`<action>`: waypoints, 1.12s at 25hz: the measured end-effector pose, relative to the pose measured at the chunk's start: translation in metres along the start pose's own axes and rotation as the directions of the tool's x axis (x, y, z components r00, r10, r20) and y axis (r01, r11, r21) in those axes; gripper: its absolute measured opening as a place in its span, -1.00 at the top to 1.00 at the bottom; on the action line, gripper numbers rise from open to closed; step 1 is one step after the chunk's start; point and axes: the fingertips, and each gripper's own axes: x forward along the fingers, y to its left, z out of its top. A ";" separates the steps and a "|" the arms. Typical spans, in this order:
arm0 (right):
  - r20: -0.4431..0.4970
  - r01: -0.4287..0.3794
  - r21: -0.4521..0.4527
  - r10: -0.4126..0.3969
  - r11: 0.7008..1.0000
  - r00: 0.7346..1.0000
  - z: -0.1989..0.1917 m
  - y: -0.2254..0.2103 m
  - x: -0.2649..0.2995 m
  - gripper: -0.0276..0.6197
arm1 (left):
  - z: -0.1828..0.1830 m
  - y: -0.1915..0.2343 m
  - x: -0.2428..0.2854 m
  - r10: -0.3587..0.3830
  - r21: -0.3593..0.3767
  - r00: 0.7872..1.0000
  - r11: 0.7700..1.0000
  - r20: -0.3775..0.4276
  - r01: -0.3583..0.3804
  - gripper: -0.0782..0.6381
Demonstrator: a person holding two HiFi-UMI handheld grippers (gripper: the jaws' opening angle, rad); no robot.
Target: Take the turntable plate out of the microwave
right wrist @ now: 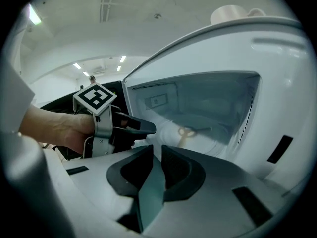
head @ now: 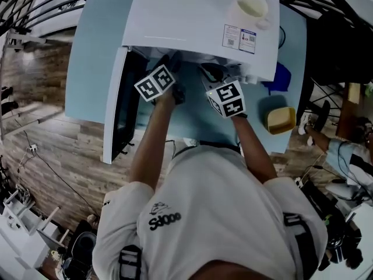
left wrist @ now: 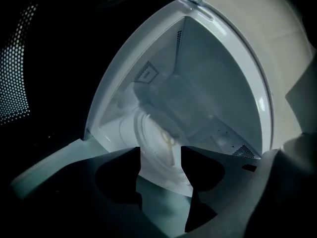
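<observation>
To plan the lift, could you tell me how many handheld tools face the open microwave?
2. The left black two-jaw tool, jaws wide, points into the white microwave; the right tool, jaws barely apart, is beside it.

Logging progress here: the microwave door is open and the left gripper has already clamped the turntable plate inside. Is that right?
Not quite. The microwave door is open, but the left gripper has not clamped the turntable plate: its jaws stand apart short of it, as the left gripper view shows.
</observation>
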 end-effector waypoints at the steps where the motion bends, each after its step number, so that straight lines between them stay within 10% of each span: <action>1: -0.002 0.003 0.005 -0.003 1.000 1.000 -0.002 -0.001 0.000 0.80 | -0.001 0.002 0.002 0.004 -0.019 1.000 1.000 -0.003 -0.004 0.08; 17: -0.021 0.037 0.114 -0.035 0.993 0.999 -0.021 -0.011 0.005 0.76 | -0.008 -0.001 0.025 -0.031 -0.429 0.999 0.902 0.037 0.044 0.04; 28: -0.010 -0.073 0.366 0.082 0.928 0.997 -0.032 -0.001 0.039 0.34 | -0.013 -0.006 0.022 -0.137 -0.337 0.990 0.932 0.016 0.134 0.13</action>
